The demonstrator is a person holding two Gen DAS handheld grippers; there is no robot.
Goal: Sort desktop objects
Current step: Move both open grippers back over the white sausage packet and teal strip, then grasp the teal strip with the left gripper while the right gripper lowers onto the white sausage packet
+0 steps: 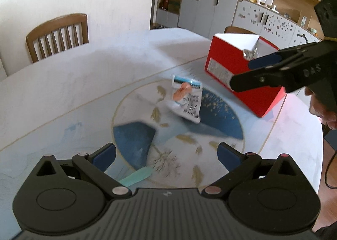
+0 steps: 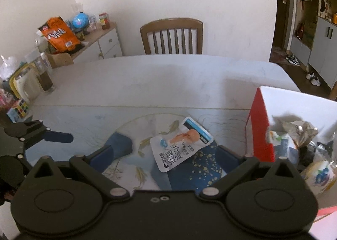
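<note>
L gripper (image 1: pixel 166 153) fills the bottom of the left wrist view, fingers spread wide, blue pads apart, nothing between them. It hangs above the table (image 1: pixel 63 92), over the round blue/white printed mat (image 1: pixel 210 155). A mint-green strip (image 1: pixel 137 177) shows just in front of the gripper body, lower centre of frame; can't tell what it is.

R gripper (image 2: pixel 165 155) sits at the bottom of the right wrist view, also spread, nothing pinched. In the left wrist view it comes in from the right edge, mid-height, in front of the red box (image 1: pixel 231 58); a bit of the person's hand (image 1: pixel 328 113) shows at the right edge behind it. L gripper also visible at the left edge of the right wrist view.

Snack pouch (image 2: pixel 181 145), white w/ blue top band and orange-pink food pic, lies flat on the mat, centre of the right wrist frame, between the R gripper's fingers in view but not touched. In the left wrist view it's mid-frame, blurred, near the box's lower-left corner.

Red box is open, white inside, at right of both frames, on the table beside the mat. Inside: crumpled wrappers (image 2: pixel 299 132) and a white packet w/ blue print (image 2: pixel 322 174).

Bkgd: wooden chair (image 2: pixel 171 37) behind the table, top centre; side cabinet (image 2: pixel 101 44) w/ orange bag (image 2: pixel 60 34) upper left; bottles and a cube puzzle (image 2: pixel 20 111) on the table's left edge.
</note>
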